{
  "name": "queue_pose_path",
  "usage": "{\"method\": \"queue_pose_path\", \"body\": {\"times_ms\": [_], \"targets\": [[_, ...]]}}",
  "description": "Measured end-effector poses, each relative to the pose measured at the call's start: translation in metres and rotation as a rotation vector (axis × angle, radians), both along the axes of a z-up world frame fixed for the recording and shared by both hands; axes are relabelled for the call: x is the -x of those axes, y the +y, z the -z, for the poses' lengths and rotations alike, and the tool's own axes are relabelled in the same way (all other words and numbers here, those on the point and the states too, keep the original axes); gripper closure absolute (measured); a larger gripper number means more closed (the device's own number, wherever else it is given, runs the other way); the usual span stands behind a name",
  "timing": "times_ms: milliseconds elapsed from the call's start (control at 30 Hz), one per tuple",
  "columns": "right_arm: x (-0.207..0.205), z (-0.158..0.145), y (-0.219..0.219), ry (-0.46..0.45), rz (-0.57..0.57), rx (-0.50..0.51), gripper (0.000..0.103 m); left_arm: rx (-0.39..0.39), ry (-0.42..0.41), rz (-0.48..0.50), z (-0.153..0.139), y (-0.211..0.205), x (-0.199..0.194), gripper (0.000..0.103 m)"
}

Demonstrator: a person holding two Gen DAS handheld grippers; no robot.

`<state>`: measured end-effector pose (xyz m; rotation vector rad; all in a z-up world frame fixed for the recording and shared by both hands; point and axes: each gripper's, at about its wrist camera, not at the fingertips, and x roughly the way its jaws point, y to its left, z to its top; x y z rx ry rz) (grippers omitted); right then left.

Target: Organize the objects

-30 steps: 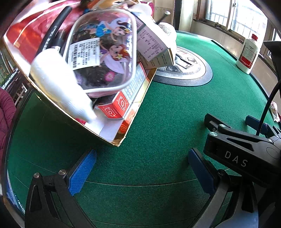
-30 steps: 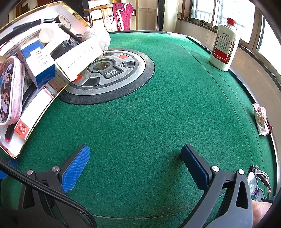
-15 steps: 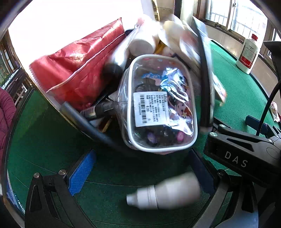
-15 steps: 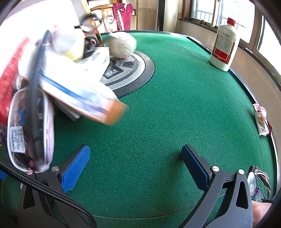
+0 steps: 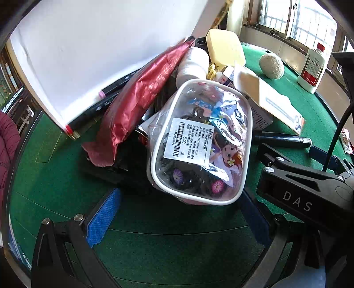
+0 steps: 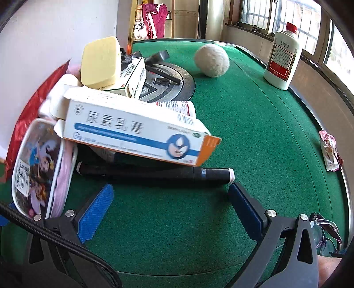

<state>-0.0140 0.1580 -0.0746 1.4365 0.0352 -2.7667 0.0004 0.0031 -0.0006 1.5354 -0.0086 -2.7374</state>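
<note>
Both the left gripper (image 5: 177, 219) and right gripper (image 6: 170, 206) stand wide and empty beside a heap on the green felt counter (image 6: 254, 133). A clear zippered cartoon pouch (image 5: 199, 141), price label reading "6.00", hides items beneath; "DAS" marks the black gripper housing (image 5: 298, 199).

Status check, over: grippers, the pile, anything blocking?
Left gripper open, empty. Right gripper open, empty. Pile heaped on green table, clear cartoon pouch nearest. Black pen lies across right gripper's front.

A home room: a green-felt mahjong table (image 6: 254, 133) with a round centre console (image 6: 172, 82), barred windows (image 6: 261, 15), a wooden chair draped with red cloth (image 6: 152, 20), a white liquor bottle (image 6: 282, 55).
</note>
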Motion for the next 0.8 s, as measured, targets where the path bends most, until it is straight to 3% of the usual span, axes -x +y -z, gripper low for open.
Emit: {"method": "queue_pose_path", "body": {"times_ms": [800], "targets": [[-0.0020,-0.0006,-0.0037,0.000,0.001,-0.002,0.000,0.000,0.000,0.000,0.0008,0.0017,0.0043,0.001]]}}
